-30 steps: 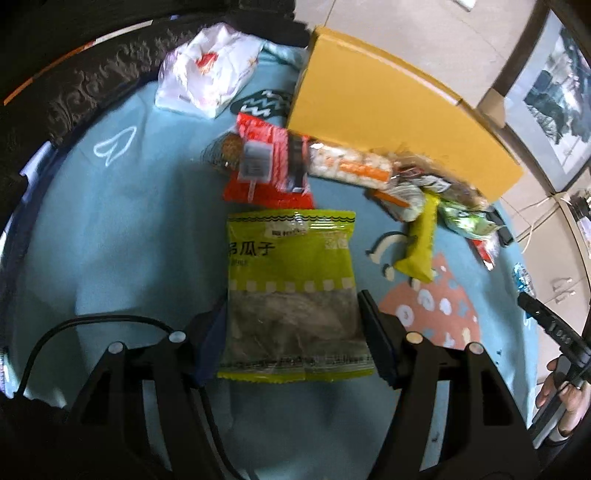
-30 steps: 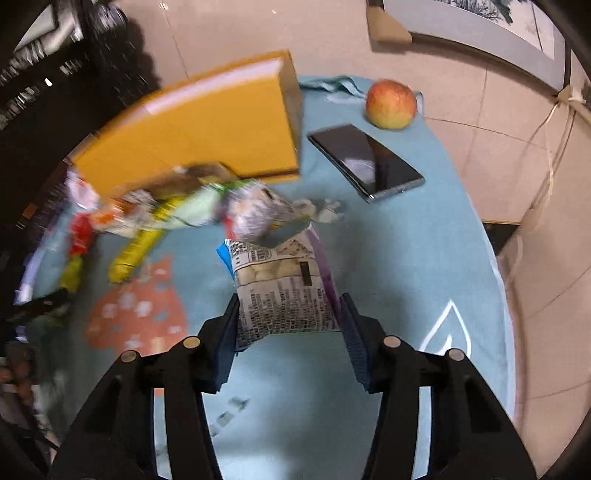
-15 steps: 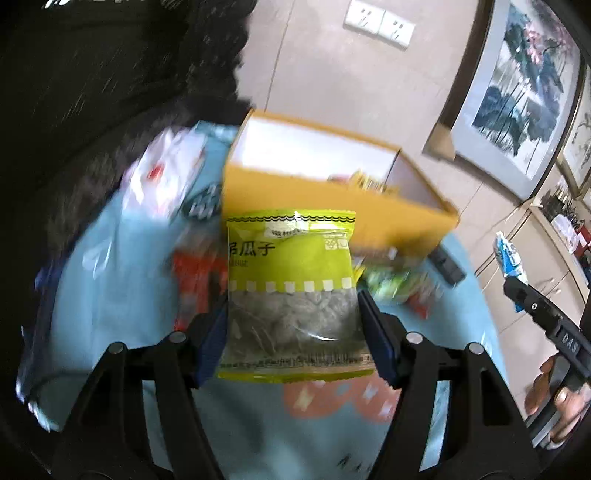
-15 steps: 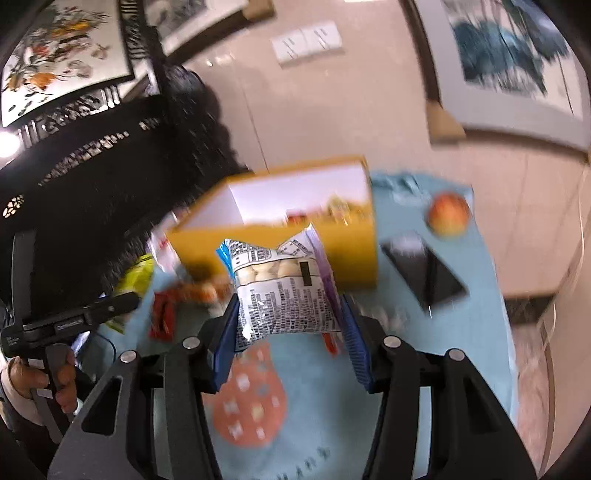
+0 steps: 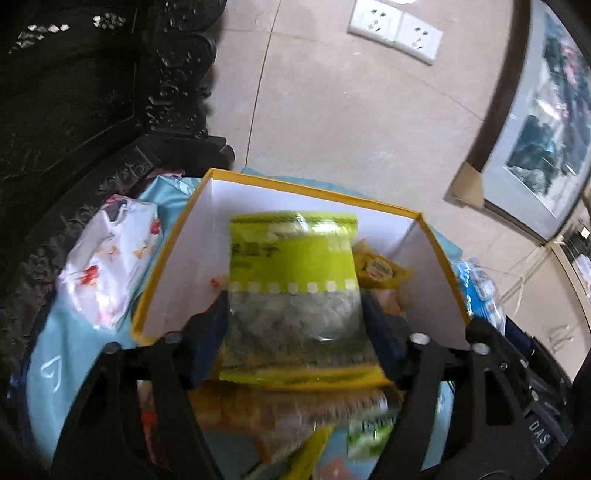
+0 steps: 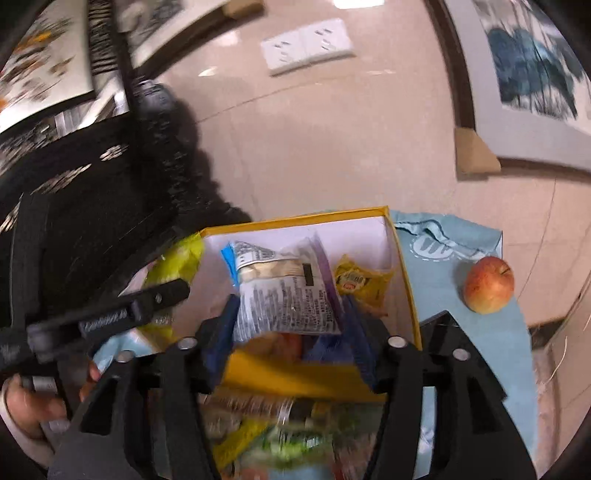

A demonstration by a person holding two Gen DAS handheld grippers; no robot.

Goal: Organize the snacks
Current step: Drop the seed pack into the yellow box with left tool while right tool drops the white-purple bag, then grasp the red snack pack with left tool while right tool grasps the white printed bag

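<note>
Yellow box point(image 5: 445, 258): two packets above it, one pinched in each gripper's jaws.

Apple point(image 6: 488, 285) — on light-blue cloth point(image 6: 443, 291); wall sockets point(image 5: 395, 31); framed painting point(image 5: 546, 122) — right wall.

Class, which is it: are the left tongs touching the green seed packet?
Touching. The left wrist view shows the left tongs clamped on both side edges of the green seed packet.
</note>
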